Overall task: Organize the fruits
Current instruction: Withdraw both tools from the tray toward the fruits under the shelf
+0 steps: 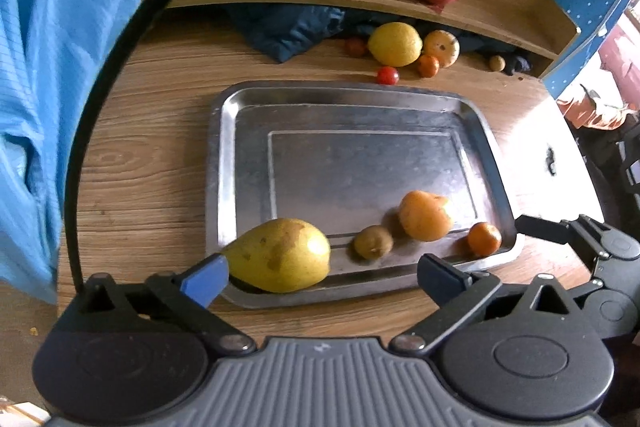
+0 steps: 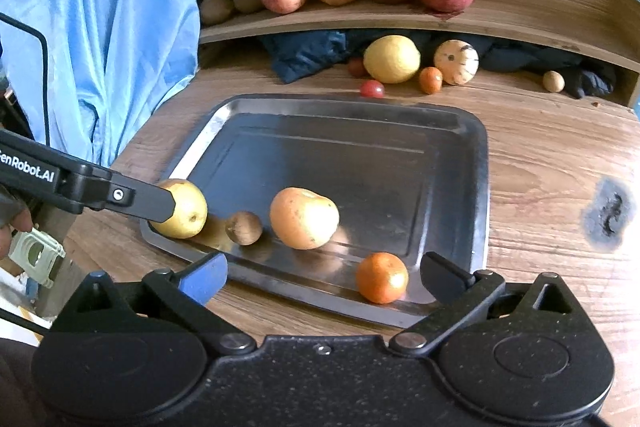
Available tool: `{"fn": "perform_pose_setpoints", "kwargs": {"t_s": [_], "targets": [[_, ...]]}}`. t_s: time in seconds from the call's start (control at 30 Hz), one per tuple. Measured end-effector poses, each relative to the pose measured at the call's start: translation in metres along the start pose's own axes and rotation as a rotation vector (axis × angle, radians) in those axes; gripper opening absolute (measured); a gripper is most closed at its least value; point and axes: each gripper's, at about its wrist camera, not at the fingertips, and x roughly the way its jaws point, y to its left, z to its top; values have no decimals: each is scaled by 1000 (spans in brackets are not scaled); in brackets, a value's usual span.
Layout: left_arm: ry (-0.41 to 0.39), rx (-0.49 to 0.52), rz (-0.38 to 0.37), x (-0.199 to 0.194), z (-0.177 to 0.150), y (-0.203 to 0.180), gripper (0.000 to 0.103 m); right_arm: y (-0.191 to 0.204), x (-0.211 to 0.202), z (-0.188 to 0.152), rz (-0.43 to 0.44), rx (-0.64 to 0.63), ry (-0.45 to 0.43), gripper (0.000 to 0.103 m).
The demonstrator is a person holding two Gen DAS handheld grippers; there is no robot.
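A steel tray lies on the wooden table. Along its near edge lie a yellow pear, a brown kiwi, an orange persimmon-like fruit and a small tangerine. My left gripper is open, its jaws wide, with the pear lying just inside the left finger. My right gripper is open and empty just above the tangerine.
Behind the tray lie a lemon, a small striped squash, little tangerines and a cherry tomato. A wooden shelf holds several apples, bananas and kiwis. Blue cloth hangs at left. A dark cloth lies under the shelf.
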Motion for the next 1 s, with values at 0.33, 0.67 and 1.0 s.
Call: {"fn": "perform_pose_setpoints", "kwargs": {"t_s": [0.33, 0.67, 1.0], "targets": [[24, 9, 88, 2, 8, 11, 103, 7, 12, 15, 18, -18, 8, 102], [18, 19, 101, 11, 29, 16, 103, 6, 22, 32, 16, -13, 4, 102], [23, 53, 87, 26, 57, 12, 103, -5, 31, 45, -17, 22, 1, 102]]}}
